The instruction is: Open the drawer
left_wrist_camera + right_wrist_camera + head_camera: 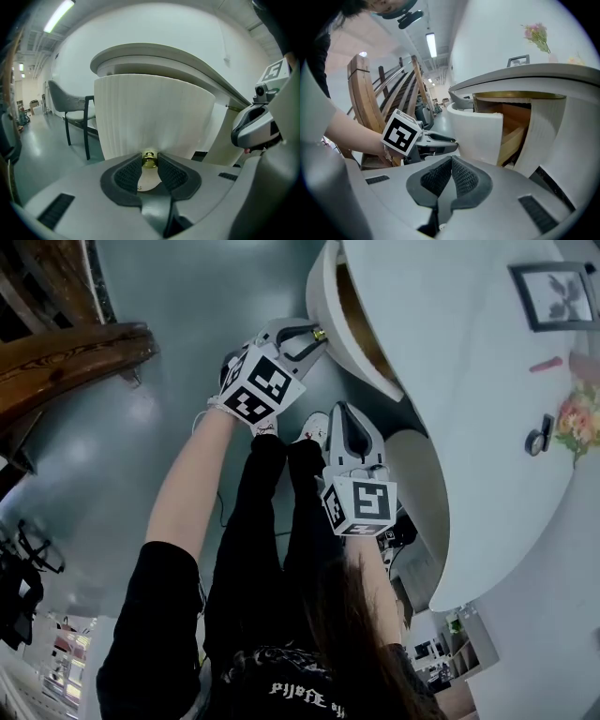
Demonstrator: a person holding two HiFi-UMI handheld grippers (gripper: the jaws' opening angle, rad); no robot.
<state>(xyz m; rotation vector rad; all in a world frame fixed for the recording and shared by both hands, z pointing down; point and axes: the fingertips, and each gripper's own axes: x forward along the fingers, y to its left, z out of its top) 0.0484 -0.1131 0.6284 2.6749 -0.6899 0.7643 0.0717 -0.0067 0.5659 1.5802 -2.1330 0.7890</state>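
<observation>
Seen from above, a person in dark clothes holds two tongs, one in each hand, each carrying one black-and-white marker cube.

The left tongs (314,337), at upper centre of the head view, are clamped on one small brass knob (321,335). In the left gripper view the two ribbed pads of the left tongs (149,165) press the knob (149,158) from both sides at bottom centre.

The knob sits on the curved white front of one drawer (323,292), which stands pulled out from under the rounded white bench (450,381) at upper right. In the right gripper view the drawer (480,129) shows its wooden inside at centre right.

The right tongs (344,412) hang just below centre, apart from the drawer. In the right gripper view the right tongs (451,162) are closed, tips together, with nothing between them.

On the bench stand one picture frame (553,294) in the top right corner and one bunch of flowers (577,418) at the right edge. One dark chair (70,101) stands at the left of the left gripper view.
</observation>
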